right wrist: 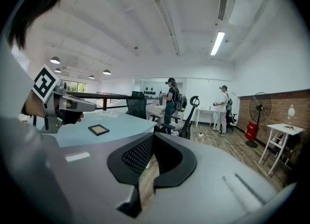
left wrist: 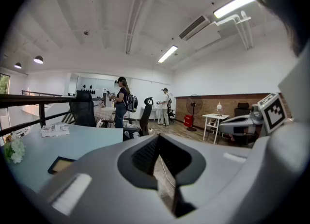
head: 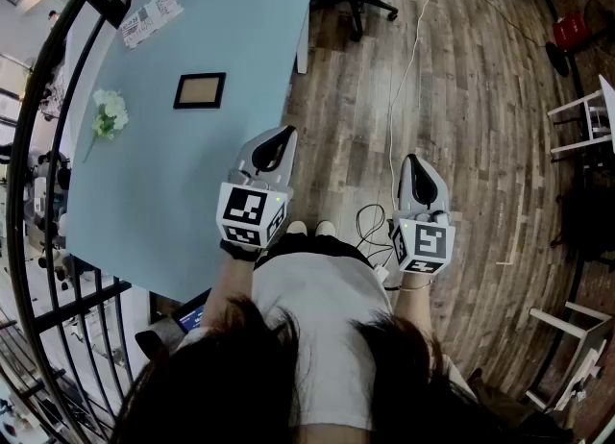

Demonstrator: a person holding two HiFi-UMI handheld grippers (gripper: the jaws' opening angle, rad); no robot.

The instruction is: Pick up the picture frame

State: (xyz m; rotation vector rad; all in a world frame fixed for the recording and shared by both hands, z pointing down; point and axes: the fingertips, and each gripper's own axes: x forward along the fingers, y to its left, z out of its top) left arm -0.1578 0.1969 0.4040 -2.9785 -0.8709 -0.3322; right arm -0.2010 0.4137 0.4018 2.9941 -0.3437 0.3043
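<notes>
Picture frame (head: 200, 90) lies flat on the table (head: 144, 211), well ahead and left of both jaws. Left gripper (head: 284, 135) and right gripper (head: 411, 160) are clenched empty, probably poised before reaching.

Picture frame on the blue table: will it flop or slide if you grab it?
The picture frame has a dark, straight border, so it probably stays stiff. It lies flat on the smooth table, so a push would likely slide it, and its low edge may be hard to grip. It looks thin, so probably light.
</notes>
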